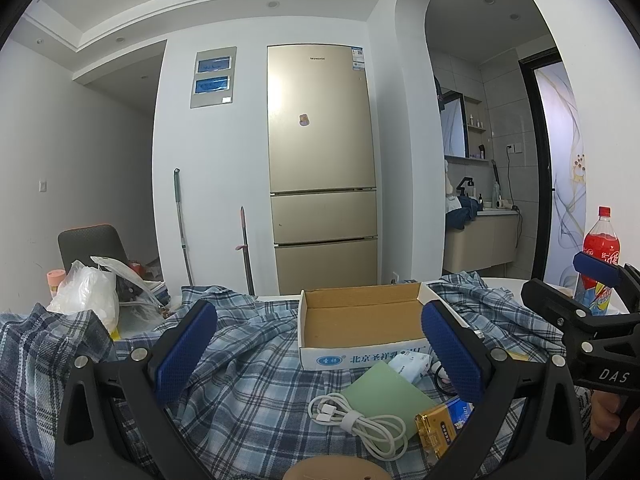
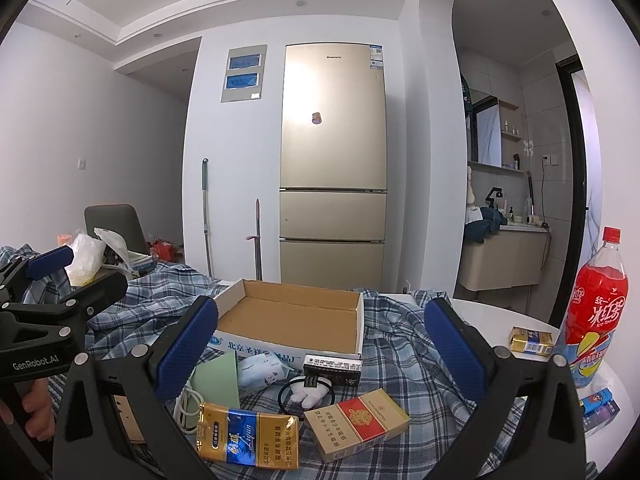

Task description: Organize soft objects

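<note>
A blue plaid shirt (image 1: 248,368) (image 2: 404,344) is spread over the table. On it stands an empty cardboard box (image 1: 360,320) (image 2: 296,316). In front of the box lie a tissue pack (image 1: 412,364) (image 2: 262,370), a green pad (image 1: 384,396) (image 2: 218,376), a coiled white cable (image 1: 356,420), a gold-blue cigarette pack (image 2: 248,436) (image 1: 440,428), a red pack (image 2: 356,420), a black hair tie with a white charm (image 2: 308,392) and a black-white pack (image 2: 332,368). My left gripper (image 1: 320,356) is open above these items. My right gripper (image 2: 320,352) is open too, holding nothing.
A red iced-tea bottle (image 2: 596,312) (image 1: 598,264) stands at the right on the white table (image 2: 500,312), beside a small gold pack (image 2: 530,340). White plastic bags (image 1: 88,292) (image 2: 84,260) and a grey chair (image 1: 92,244) are at the left. A fridge (image 1: 322,168) stands behind.
</note>
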`<state>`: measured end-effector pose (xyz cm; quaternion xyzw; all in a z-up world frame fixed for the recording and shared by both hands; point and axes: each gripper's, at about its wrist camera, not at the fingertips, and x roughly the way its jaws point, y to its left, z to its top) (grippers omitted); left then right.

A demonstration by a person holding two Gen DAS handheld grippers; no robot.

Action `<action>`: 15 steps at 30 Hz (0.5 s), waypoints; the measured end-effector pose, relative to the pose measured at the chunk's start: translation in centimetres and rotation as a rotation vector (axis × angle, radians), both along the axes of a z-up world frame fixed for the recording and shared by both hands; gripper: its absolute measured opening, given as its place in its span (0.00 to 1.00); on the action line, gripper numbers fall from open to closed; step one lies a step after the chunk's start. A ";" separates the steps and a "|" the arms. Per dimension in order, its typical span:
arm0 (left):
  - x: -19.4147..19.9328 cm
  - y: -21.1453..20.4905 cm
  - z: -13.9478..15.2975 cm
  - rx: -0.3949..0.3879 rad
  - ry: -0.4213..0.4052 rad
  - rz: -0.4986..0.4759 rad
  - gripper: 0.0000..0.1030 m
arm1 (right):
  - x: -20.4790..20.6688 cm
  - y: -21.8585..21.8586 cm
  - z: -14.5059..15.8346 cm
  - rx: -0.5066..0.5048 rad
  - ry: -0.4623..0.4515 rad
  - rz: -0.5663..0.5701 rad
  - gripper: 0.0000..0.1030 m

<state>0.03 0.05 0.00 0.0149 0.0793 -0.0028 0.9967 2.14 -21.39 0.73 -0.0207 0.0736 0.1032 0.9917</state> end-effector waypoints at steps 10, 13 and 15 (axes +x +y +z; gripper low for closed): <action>0.1 0.0 0.0 -0.004 0.005 -0.004 1.00 | -0.6 -0.1 -0.1 0.027 -0.017 -0.040 1.00; 0.1 0.0 0.0 -0.003 0.003 -0.005 1.00 | -0.4 -0.2 -0.1 0.031 -0.013 -0.039 1.00; 0.0 0.1 0.0 -0.004 0.000 -0.016 1.00 | -0.3 -0.2 -0.1 0.031 -0.009 -0.033 1.00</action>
